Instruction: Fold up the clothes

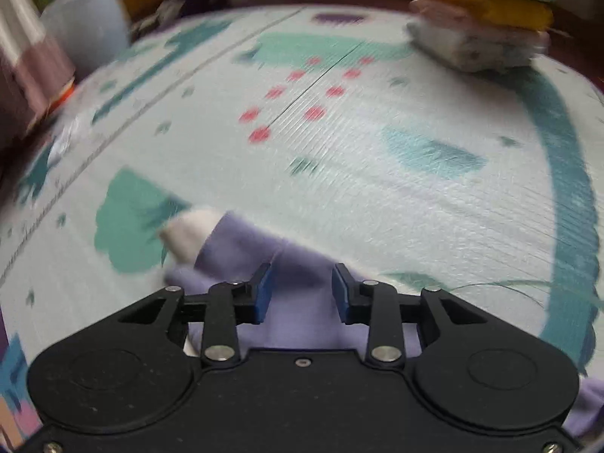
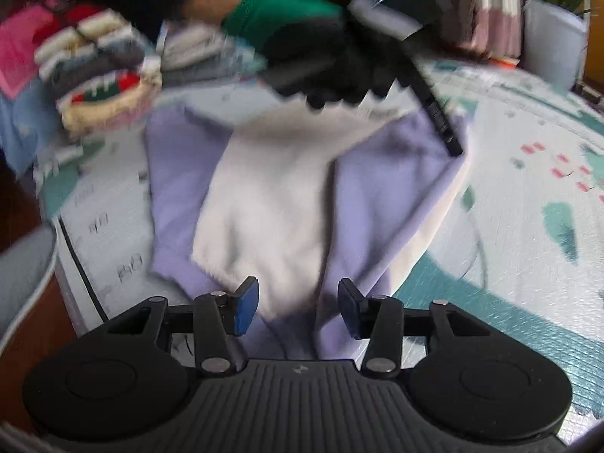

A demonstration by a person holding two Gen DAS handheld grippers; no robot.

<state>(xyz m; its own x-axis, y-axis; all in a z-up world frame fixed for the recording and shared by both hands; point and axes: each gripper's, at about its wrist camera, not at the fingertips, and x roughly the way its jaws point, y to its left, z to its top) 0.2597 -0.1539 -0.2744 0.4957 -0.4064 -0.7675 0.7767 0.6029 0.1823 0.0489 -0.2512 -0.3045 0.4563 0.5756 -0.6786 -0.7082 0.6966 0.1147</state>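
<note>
Two grippers work one lilac garment that lies spread on the mat, lilac panels flanking a pale inner panel, apparently its lining turned up. From the right wrist view the right gripper hangs over the near edge with its jaws spread and nothing pinched; the cloth lies below the gap, not between the pads. The left gripper, seen from its own camera, likewise stands part open above lilac cloth, its blue pads clear of the fabric as far as the blur allows. Across the garment, a gloved hand holds that gripper with its fingers angled down at the far lilac corner; whether they touch it I cannot tell. Placing one gripper at each end suits taking hold of opposite edges for a fold, which looks like the step in hand. Folded clothes sit stacked at the mat's far corner, well apart, probably to keep finished pieces out of the working space. More folded pieces lie beyond the garment.
</note>
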